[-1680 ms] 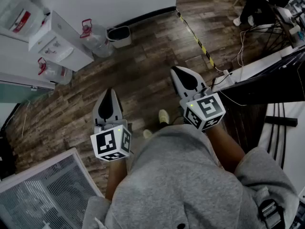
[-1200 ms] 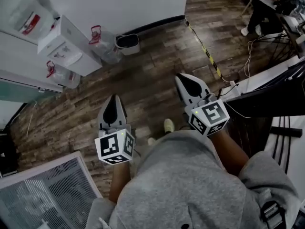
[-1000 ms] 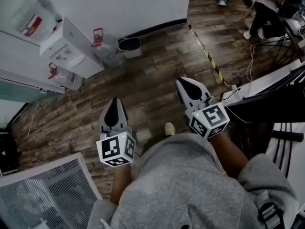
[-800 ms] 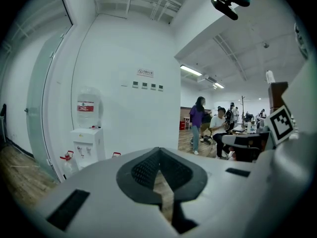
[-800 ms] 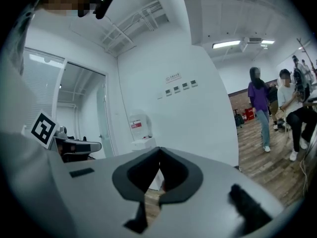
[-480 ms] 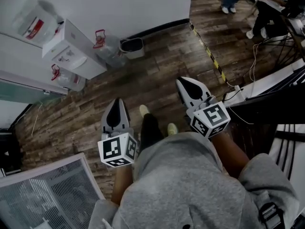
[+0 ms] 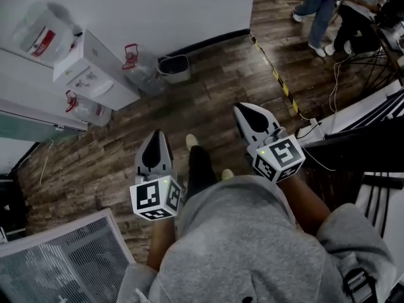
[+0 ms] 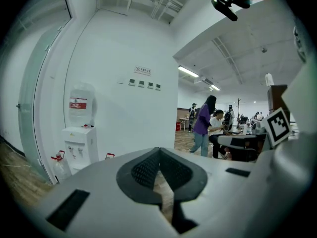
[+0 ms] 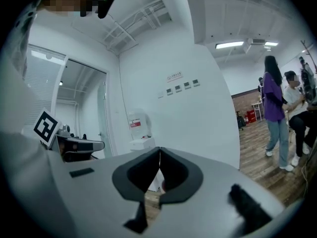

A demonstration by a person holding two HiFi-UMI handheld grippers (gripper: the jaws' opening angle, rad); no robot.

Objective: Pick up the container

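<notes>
I see nothing that is clearly the task's container. My left gripper is held out over the wooden floor, jaws shut and empty; in the left gripper view its pads meet at the tip. My right gripper is held level beside it, also shut with nothing in it, and its pads touch in the right gripper view. Both point toward a white wall. Against that wall stands a water dispenser with a jug on top.
Two clear bottles with red handles and a small bin stand by the dispenser. A dark desk with cables is at the right. A white slatted unit is at the lower left. People are at the far right.
The person's dark-trousered leg has stepped forward between the grippers. The dispenser has drifted slightly in view, and someone in jeans has walked in at the top right. Both grippers stay shut.
</notes>
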